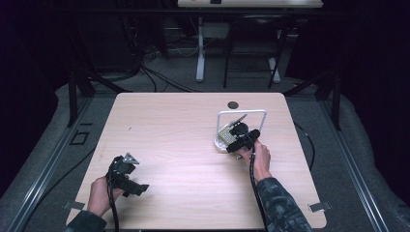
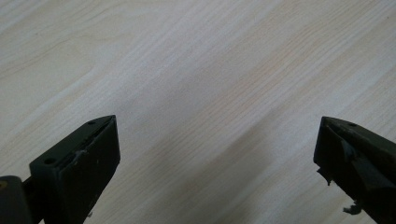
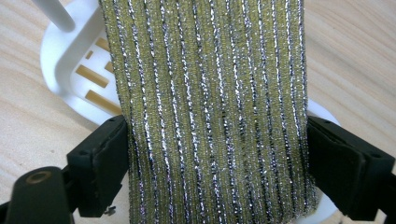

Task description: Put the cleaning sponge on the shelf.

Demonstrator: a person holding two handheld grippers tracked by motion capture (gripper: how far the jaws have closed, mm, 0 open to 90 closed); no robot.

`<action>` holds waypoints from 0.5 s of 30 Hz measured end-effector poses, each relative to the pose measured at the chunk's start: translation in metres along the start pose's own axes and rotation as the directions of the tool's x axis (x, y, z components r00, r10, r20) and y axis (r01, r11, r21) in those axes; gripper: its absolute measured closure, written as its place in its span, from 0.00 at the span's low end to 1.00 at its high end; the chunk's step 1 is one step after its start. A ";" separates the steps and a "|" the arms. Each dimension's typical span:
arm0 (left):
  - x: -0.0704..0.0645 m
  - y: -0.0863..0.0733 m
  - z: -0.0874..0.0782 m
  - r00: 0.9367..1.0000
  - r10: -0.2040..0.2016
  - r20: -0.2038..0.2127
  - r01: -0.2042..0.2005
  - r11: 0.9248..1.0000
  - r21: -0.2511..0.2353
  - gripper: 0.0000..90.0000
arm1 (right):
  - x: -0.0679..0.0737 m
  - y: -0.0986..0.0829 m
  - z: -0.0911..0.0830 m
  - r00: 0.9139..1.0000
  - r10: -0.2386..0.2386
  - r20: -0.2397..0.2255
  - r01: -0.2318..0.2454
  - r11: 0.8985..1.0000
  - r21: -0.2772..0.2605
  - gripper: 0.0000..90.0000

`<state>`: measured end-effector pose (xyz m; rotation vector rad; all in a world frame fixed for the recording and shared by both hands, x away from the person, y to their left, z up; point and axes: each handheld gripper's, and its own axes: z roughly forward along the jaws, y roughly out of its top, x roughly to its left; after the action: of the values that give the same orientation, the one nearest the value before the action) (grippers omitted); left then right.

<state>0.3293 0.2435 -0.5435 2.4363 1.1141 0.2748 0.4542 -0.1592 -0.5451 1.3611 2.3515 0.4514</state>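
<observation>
Olive-green sponge (image 3: 205,107) (silver-striped) was gripped at both sides by right gripper (image 1: 240,137), over white rack (image 3: 60,70) | left gripper (image 1: 126,180) was held open, empty, above table (image 1: 183,145) | risk: rack could be tipped if sponge was pushed sideways.

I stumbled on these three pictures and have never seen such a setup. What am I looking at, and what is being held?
A person sits at a wooden table and holds a hand-held two-jaw tool in each hand. The high view looks down from above. The other two pictures come from cameras riding on each tool. The left tool hovers open over bare wood. The right tool is closed on a yellow-green scrubbing sponge with glittery stripes, over a white slotted holder with a hoop handle.
</observation>
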 end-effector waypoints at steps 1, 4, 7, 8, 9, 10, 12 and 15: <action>0.000 0.000 0.000 1.000 0.000 0.004 0.000 1.000 0.001 0.01 | 0.000 0.000 0.000 1.000 0.000 0.001 0.000 1.000 -0.004 0.13; 0.000 0.000 0.000 1.000 0.000 0.006 0.000 1.000 0.001 0.01 | 0.000 0.001 -0.001 1.000 -0.006 -0.009 0.006 1.000 0.010 0.11; 0.000 0.000 0.000 1.000 0.001 0.006 -0.001 1.000 0.001 0.01 | 0.001 0.000 0.000 1.000 -0.011 -0.011 0.011 1.000 -0.004 0.10; 0.000 0.000 0.000 1.000 0.000 0.005 0.000 1.000 0.000 0.01 | 0.001 0.000 0.000 1.000 -0.012 -0.012 0.012 1.000 -0.012 0.10; 0.000 0.000 0.000 1.000 0.000 0.004 0.000 1.000 0.000 0.01 | 0.002 0.001 -0.001 1.000 -0.017 -0.013 0.017 1.000 -0.018 0.09; 0.000 0.000 0.000 1.000 0.000 0.006 0.000 1.000 0.000 0.01 | 0.002 0.001 -0.001 1.000 -0.017 -0.013 0.017 1.000 -0.018 0.09; 0.000 0.000 0.000 1.000 0.001 0.006 -0.001 1.000 0.000 0.01 | 0.002 0.001 -0.002 1.000 -0.023 -0.012 0.023 0.999 -0.026 0.09; 0.000 0.000 0.000 1.000 0.001 0.004 -0.001 1.000 -0.001 0.01 | 0.002 0.001 -0.003 1.000 -0.020 -0.017 0.020 0.999 -0.047 0.07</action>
<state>0.3292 0.2434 -0.5434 2.4360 1.1107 0.2700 0.4523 -0.1572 -0.5424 1.3165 2.3515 0.5114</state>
